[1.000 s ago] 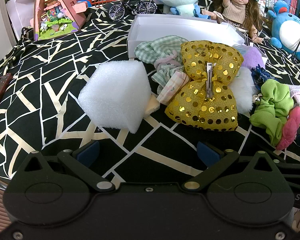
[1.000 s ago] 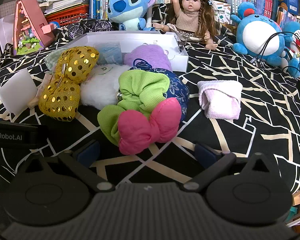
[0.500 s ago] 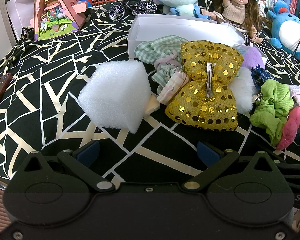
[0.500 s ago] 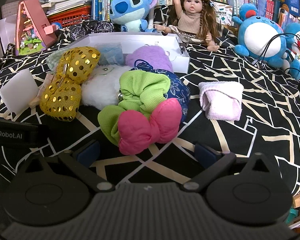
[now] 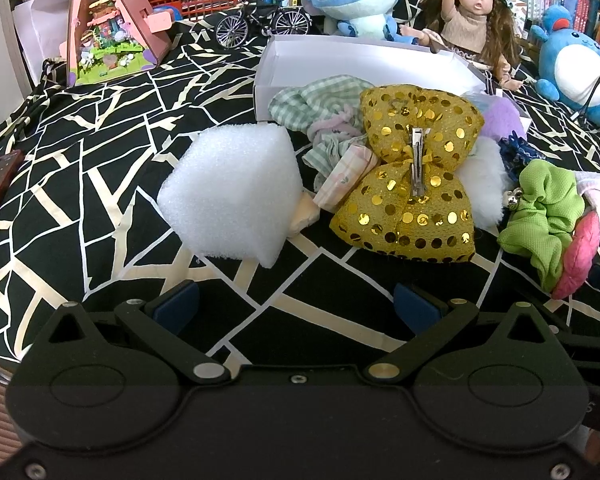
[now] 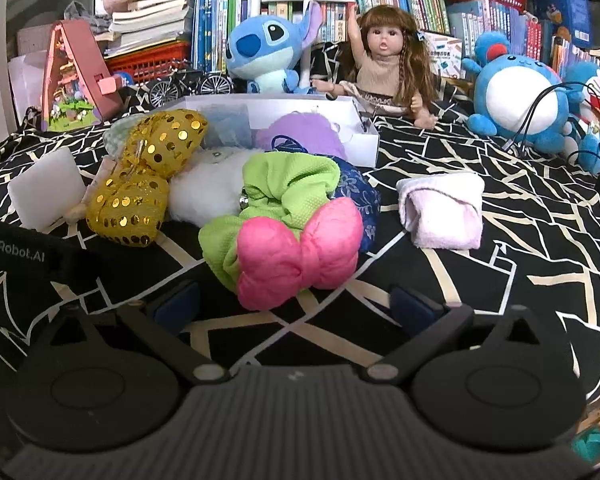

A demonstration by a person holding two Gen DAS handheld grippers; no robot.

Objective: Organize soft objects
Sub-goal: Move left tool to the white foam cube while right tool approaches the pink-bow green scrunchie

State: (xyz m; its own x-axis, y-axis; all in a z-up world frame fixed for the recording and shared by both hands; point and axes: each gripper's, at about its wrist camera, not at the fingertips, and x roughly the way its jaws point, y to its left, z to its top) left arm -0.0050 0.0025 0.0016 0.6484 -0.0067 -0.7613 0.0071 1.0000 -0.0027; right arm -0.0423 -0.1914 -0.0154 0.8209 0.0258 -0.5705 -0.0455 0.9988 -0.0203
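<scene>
Currently you are holding both grippers, left (image 5: 296, 300) and right (image 6: 294, 300), spread wide and empty, facing the foam (image 5: 232, 196) and bow (image 6: 296, 252) for the box (image 5: 364, 60).

Left: your left gripper (image 5: 296, 306) sits low and level, jaws spread wide, blue pads (image 5: 177, 306) apart with nothing between them | Right: your right gripper (image 6: 294, 304) is likewise low, jaws wide apart, pads (image 6: 411, 305) empty | Relation: your left gripper's body shows at the right view's left edge.
</scene>
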